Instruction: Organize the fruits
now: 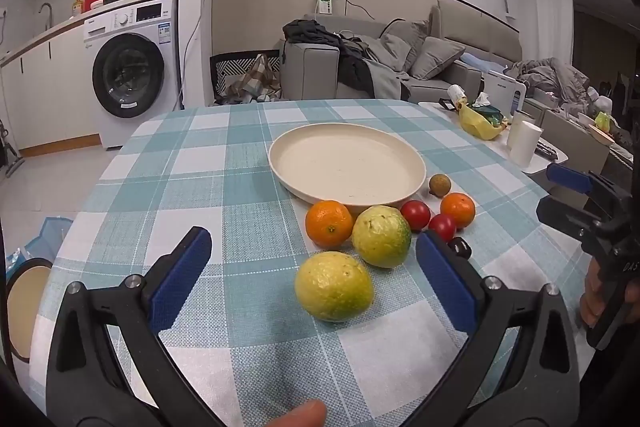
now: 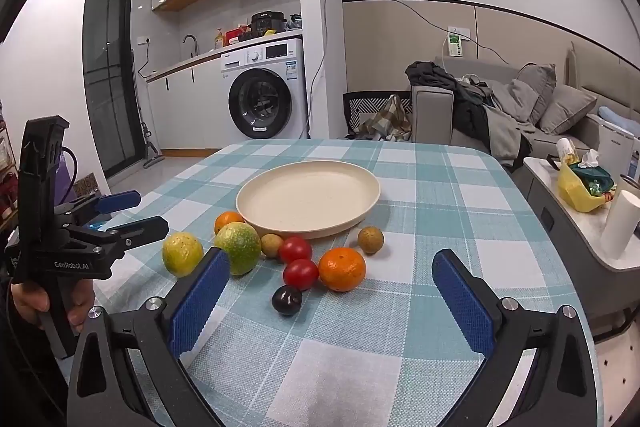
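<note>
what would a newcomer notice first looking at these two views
The eye lands on the empty cream plate in the middle of the teal-checked tablecloth, with a loose cluster of fruit on the cloth just in front of it. Brightest are the near orange, two red tomatoes and two yellow-green guavas. Framing it all, the left gripper and right gripper hang wide open, holding nothing.
</note>
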A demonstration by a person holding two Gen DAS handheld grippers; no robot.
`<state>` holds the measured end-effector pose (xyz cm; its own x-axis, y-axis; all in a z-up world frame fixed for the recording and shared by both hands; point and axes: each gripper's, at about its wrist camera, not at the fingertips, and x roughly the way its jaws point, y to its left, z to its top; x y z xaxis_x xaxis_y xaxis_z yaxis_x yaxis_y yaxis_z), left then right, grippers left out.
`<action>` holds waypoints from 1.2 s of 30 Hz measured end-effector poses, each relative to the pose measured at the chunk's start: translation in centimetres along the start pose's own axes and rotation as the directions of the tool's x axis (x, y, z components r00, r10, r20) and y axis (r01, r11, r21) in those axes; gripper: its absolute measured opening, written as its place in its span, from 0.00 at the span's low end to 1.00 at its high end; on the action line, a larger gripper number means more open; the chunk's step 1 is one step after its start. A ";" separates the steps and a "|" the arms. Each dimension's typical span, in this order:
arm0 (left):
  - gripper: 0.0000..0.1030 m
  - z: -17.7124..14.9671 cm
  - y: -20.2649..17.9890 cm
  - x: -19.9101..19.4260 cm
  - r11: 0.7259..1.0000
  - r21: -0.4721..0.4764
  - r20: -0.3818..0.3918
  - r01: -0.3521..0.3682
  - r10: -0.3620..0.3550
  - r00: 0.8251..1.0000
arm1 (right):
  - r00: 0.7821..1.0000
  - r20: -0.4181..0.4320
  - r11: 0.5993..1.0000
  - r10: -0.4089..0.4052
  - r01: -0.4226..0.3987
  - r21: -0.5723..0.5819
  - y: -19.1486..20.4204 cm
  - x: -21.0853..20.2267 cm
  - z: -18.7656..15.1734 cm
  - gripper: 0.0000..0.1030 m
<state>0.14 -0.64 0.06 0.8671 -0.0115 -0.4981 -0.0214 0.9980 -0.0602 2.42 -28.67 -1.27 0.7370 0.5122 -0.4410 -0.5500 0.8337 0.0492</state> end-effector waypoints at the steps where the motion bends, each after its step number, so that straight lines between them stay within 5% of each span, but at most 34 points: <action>1: 0.99 0.0 0.0 0.0 1.000 0.000 0.000 0.000 0.000 1.000 | 1.000 0.000 1.000 0.001 -0.001 -0.002 0.0 0.0 0.0 1.00; 36: 0.99 0.0 -0.7 0.2 1.000 0.001 -0.005 0.002 -0.002 1.000 | 1.000 0.004 1.000 -0.007 0.007 -0.023 0.5 0.0 -0.2 1.00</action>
<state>0.33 -1.31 0.01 0.8648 -0.0136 -0.5020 -0.0193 0.9980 -0.0604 2.11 -28.26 -1.42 0.7426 0.5069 -0.4377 -0.5535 0.8325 0.0252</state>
